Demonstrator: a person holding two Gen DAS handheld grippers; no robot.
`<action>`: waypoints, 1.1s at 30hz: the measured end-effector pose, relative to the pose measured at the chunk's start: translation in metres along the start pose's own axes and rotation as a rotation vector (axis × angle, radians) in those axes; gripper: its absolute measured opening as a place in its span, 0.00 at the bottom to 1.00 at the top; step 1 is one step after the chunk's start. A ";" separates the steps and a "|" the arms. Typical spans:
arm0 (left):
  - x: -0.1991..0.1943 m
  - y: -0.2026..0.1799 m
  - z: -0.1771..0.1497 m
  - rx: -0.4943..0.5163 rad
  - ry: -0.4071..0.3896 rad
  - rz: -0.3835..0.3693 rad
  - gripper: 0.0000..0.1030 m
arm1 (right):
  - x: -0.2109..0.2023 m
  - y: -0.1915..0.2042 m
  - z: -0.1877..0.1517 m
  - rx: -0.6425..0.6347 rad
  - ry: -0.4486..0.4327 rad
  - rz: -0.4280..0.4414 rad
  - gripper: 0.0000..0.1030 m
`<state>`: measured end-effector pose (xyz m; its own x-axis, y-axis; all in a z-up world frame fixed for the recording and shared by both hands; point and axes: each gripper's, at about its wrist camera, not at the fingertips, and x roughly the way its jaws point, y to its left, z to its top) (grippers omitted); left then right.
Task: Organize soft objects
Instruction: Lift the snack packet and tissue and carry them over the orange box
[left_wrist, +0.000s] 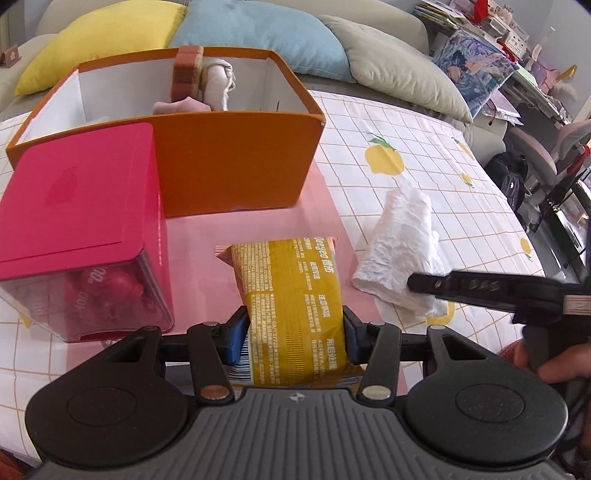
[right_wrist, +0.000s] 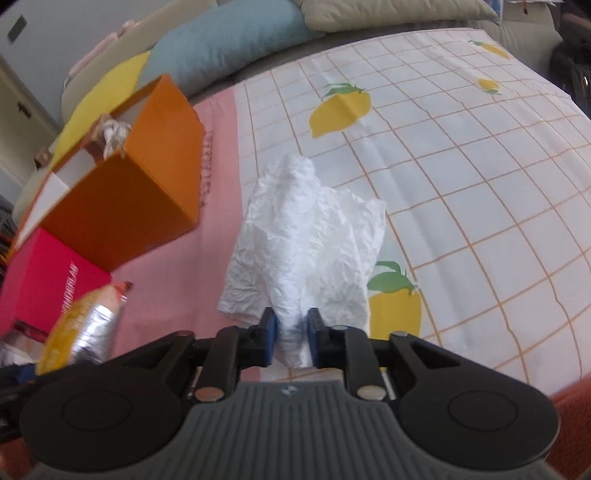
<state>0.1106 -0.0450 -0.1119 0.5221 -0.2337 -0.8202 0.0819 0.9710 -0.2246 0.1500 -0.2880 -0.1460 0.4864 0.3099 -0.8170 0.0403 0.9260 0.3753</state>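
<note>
The left gripper (left_wrist: 295, 332) pinches a yellow printed foil packet (left_wrist: 291, 291) between its blue pads, which press on the packet's two sides; the packet's far end points toward the boxes. The right gripper (right_wrist: 290, 336) has its blue pads close around the near end of a crumpled white plastic bag (right_wrist: 306, 236), touching its folds; whether they squeeze it cannot be told. In the left view that gripper's black fingers (left_wrist: 461, 286) reach in from the right over the bag's near edge, and a hand (left_wrist: 554, 365) shows on its handle.

Both soft things lie on a tablecloth (left_wrist: 424, 192) of white grid cloth with yellow lemon prints and a pink band. To the right of the bag the cloth is bare as far as its edge. Between packet and bag runs a narrow strip of cloth.

Left of the packet stands one pink-lidded box with clear walls (left_wrist: 77, 229), something red inside. Just behind it is one open orange cardboard box (left_wrist: 229, 162) with white inner walls, holding a brown block, a white knotted cloth and a pale pink soft piece.

Beyond the table three cushions lean on a sofa: yellow, blue, grey-green.
</note>
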 end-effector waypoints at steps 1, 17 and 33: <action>0.001 0.000 0.000 0.001 0.002 -0.001 0.55 | -0.006 0.001 0.000 0.008 -0.020 0.011 0.37; 0.008 0.007 0.003 -0.040 0.021 0.004 0.55 | 0.040 -0.010 0.017 0.164 -0.077 -0.034 0.90; -0.001 0.003 0.004 -0.027 -0.005 -0.019 0.55 | 0.035 0.020 0.004 -0.147 -0.082 -0.084 0.15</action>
<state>0.1139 -0.0413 -0.1095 0.5245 -0.2522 -0.8132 0.0693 0.9646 -0.2544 0.1714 -0.2591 -0.1650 0.5567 0.2166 -0.8020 -0.0408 0.9714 0.2341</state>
